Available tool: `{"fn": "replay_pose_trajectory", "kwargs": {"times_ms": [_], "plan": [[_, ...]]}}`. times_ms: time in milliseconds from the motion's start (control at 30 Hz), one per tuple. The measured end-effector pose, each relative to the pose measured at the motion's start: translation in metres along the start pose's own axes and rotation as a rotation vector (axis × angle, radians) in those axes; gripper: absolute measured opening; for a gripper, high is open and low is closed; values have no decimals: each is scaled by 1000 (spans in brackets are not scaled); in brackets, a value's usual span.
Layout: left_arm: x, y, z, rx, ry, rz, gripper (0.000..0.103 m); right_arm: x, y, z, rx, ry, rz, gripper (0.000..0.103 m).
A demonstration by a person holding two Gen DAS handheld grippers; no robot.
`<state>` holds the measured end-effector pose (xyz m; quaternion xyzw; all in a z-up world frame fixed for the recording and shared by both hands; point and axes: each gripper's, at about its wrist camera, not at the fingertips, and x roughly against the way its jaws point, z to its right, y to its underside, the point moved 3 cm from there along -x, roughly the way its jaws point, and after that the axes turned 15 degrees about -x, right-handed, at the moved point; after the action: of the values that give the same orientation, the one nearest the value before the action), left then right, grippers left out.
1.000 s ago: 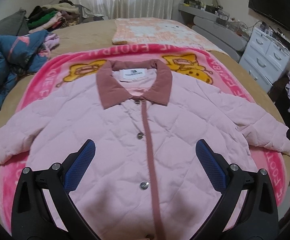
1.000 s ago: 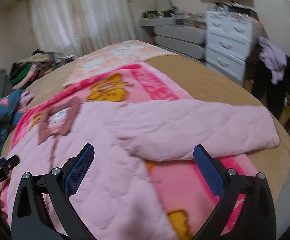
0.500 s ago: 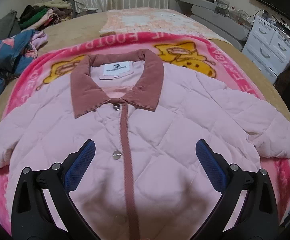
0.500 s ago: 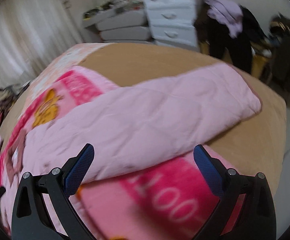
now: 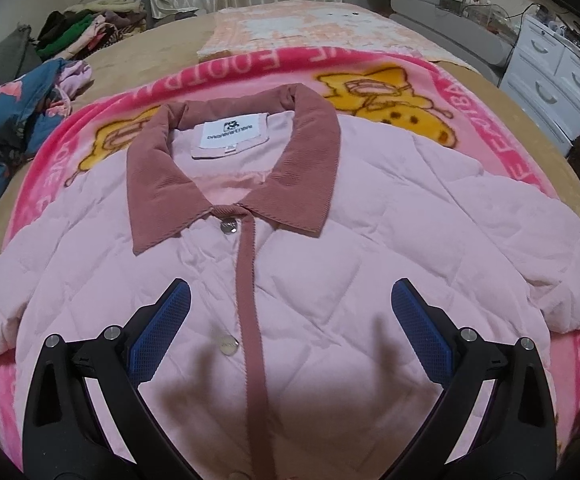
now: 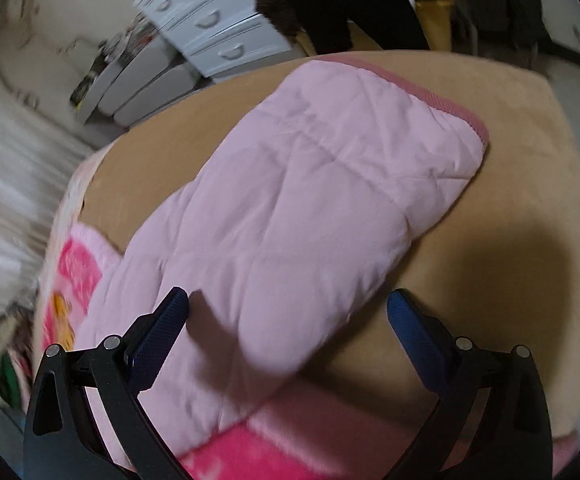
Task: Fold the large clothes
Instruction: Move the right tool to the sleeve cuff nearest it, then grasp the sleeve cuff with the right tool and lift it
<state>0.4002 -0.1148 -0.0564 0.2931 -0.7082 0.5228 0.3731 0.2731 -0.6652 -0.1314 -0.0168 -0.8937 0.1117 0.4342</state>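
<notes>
A pink quilted jacket (image 5: 329, 248) lies face up and buttoned on a pink cartoon blanket (image 5: 441, 92), with a dusty-rose collar (image 5: 158, 184) and sleeves spread out. My left gripper (image 5: 290, 332) is open and empty, hovering over the jacket's chest just below the collar. My right gripper (image 6: 288, 340) is open and empty, low over the jacket's right sleeve (image 6: 309, 200), which lies across the tan bed cover (image 6: 509, 240) with its rose-trimmed cuff (image 6: 441, 100) pointing away. The sleeve sits between the fingers, not gripped.
A blue patterned garment (image 5: 6, 120) lies at the bed's left edge, with a clothes pile (image 5: 86, 32) behind it. White drawers (image 5: 557, 84) stand to the right, also in the right wrist view (image 6: 210, 20). Dark clothes (image 6: 349, 8) hang beyond the bed corner.
My left gripper has moved forward and lower over the jacket toward the collar. My right gripper has swung right and dropped close over the right sleeve near its cuff.
</notes>
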Motion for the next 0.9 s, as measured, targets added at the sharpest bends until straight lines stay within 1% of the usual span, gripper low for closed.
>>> {"fn": "replay_pose_trajectory", "kwargs": {"times_ms": [33,67,100,133,167,200,233,267,333,400,533,600,733,900], "plan": [[0,0,-2,0,-1,-3,94,-2,-4,-2,-8,-16,6,93],[0,-1,-5,0,-1,-3,94,-4,-9,-4,-14,-28,15,84],[1,-1,-7,-1,-3,-2,94,-5,-12,-4,-23,-26,19,78],[3,-2,-9,-1,-4,-1,94,-5,-16,-2,-47,-30,19,66],[5,-2,-12,1,-1,4,94,-5,-19,-2,-68,-46,11,58],[9,-2,-16,5,-3,12,94,-4,-21,-3,-75,-60,14,52],[12,-3,-19,8,-3,17,94,0,-23,-5,-71,-78,24,41],[16,-3,-22,10,0,21,94,5,-25,-11,-52,-105,35,34],[24,-4,-28,10,-3,32,94,20,-25,-26,5,-160,58,26],[33,-5,-33,7,-10,50,94,40,-21,-45,70,-223,84,22],[54,-10,-45,8,-22,85,94,78,-9,-87,188,-342,116,20],[63,-12,-50,5,-32,103,94,96,1,-112,251,-381,131,19],[85,-15,-62,-24,-80,138,94,128,24,-153,362,-443,142,19],[111,-13,-83,-6,-104,186,94,159,61,-200,495,-499,154,19]]}}
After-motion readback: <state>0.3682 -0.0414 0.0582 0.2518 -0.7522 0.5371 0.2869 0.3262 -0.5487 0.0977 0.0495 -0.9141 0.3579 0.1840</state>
